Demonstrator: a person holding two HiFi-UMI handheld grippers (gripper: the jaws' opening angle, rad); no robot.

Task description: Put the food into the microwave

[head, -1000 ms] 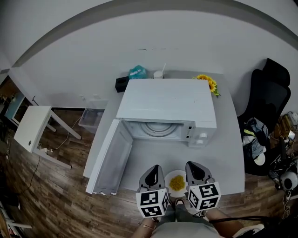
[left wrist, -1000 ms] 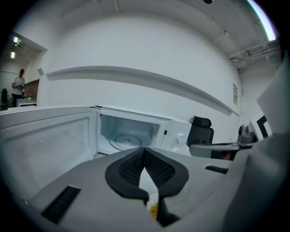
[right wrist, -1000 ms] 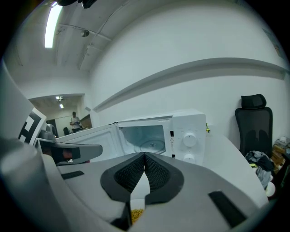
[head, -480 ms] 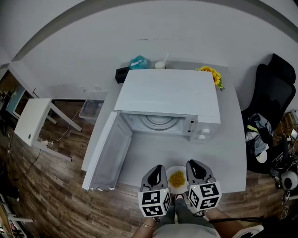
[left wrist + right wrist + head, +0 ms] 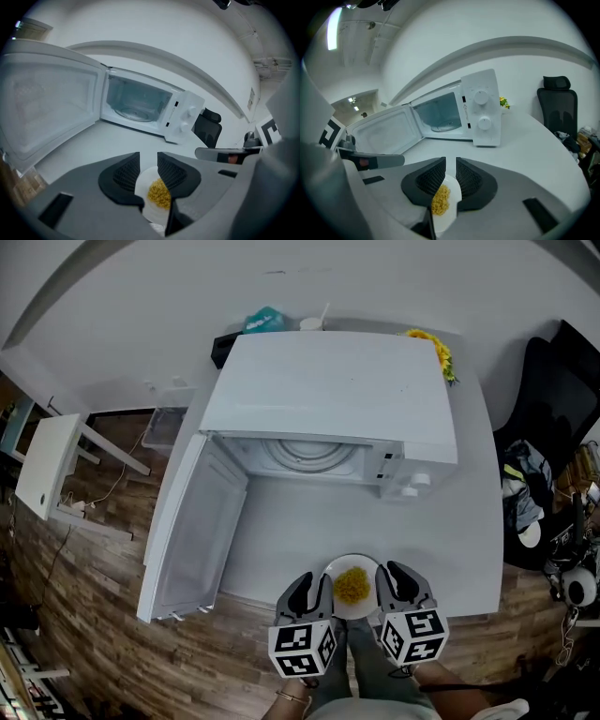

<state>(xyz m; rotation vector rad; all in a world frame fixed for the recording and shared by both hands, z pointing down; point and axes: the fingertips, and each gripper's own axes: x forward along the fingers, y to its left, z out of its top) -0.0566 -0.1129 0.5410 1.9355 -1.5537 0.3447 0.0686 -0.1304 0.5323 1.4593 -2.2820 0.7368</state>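
Observation:
A white plate (image 5: 352, 563) with yellow food (image 5: 352, 585) rests at the front edge of the grey table (image 5: 450, 540). Behind it the white microwave (image 5: 328, 390) stands with its door (image 5: 192, 521) swung wide to the left and its glass turntable (image 5: 305, 454) bare. My left gripper (image 5: 314, 589) flanks the plate's left rim. Its jaws have just been opening, and in the left gripper view (image 5: 148, 164) the plate's rim (image 5: 146, 180) lies in the gap. My right gripper (image 5: 394, 582) flanks the right rim. In the right gripper view (image 5: 450, 168) a narrow gap holds the plate's edge (image 5: 452, 192).
Sunflowers (image 5: 439, 351) and a teal bag (image 5: 262, 322) sit behind the microwave. A black chair (image 5: 562, 381) stands to the table's right. On the wooden floor to the left are a white side table (image 5: 47, 474) and a clear bin (image 5: 161, 427).
Both grippers have sunk beside the plate, which keeps its place at the table's front edge. The head view has moved in closer over the microwave.

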